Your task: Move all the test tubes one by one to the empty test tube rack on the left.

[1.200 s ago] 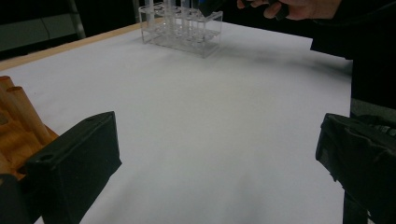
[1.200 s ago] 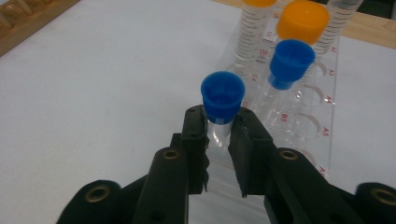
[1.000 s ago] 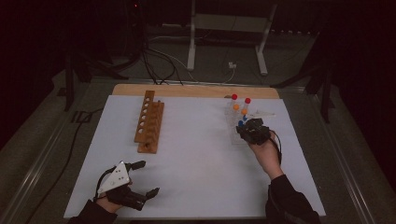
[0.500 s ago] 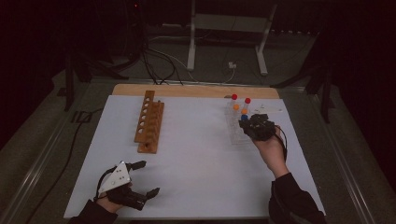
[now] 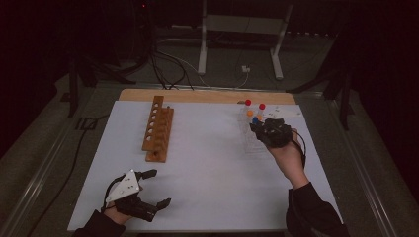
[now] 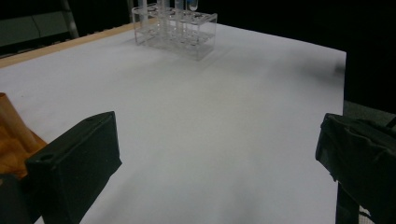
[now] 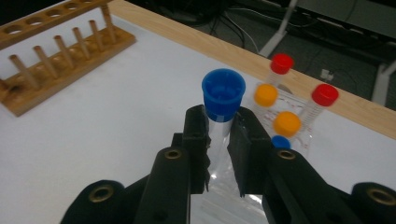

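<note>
Your right tongs pinch the blue-capped tube just above the clear rack. Left tongs sit spread near the bench edge. Next: probably carry it to the wooden rack, lined up over a hole.

The high view is dim and grainy: only the white tabletop catches light from above, while the surrounding room sinks into near black. Shadows on it are soft and faint. The left gripper view is evenly lit, with the near black jaws blurred and a clear rack far off slightly soft. The right gripper view is brighter and sharp on a blue-capped tube; small glints show on the clear plastic below.
</note>
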